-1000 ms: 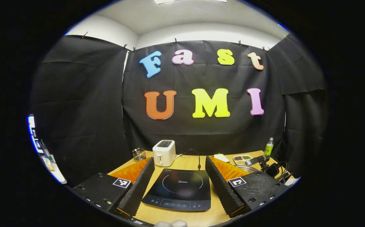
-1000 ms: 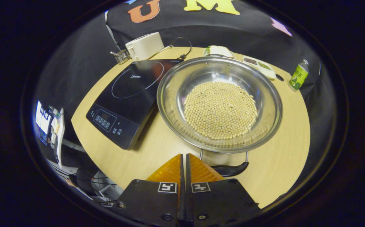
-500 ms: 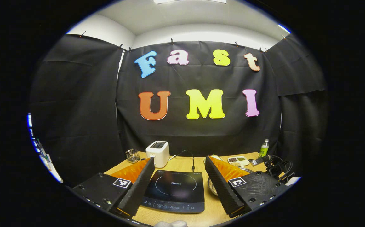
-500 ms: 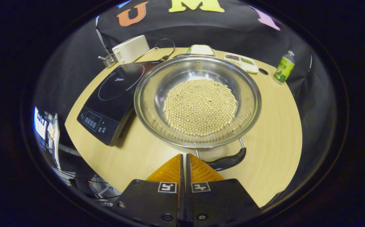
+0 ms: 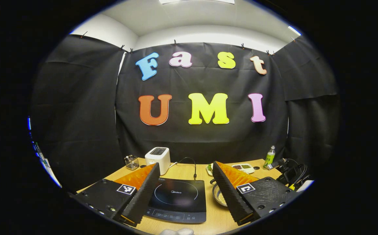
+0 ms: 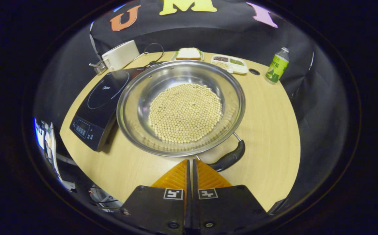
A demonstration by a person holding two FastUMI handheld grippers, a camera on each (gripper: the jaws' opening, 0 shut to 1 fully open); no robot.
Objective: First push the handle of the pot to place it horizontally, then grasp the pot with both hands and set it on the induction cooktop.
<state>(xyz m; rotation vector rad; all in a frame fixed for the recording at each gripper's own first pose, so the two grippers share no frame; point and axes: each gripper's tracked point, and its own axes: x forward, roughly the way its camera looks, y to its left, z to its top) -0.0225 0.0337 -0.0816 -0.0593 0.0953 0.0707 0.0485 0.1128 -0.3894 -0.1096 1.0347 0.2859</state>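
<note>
A wide steel pot (image 6: 234,98) holding several pale beans sits on the wooden table (image 6: 273,130). Its black loop handle (image 6: 229,158) points toward me and to the right. My right gripper (image 6: 190,161) is shut with nothing between its fingers; its tips are just left of the handle, at the pot's near rim. The black induction cooktop (image 6: 100,98) lies left of the pot. In the left gripper view, my left gripper (image 5: 186,169) stands open above the cooktop (image 5: 175,199), and a slice of the pot (image 5: 217,195) shows behind its right finger.
A white toaster (image 6: 120,55) and a wire holder (image 6: 100,67) stand at the back left. A sandwich plate (image 6: 188,54), a divided snack tray (image 6: 229,62) and a green bottle (image 6: 276,65) line the back. The other gripper (image 5: 290,171) with cables shows at right.
The right gripper has swung right around the pot, and the handle has turned to its right. The left gripper has drawn back and shifted right, so the cooktop looks smaller and farther left.
</note>
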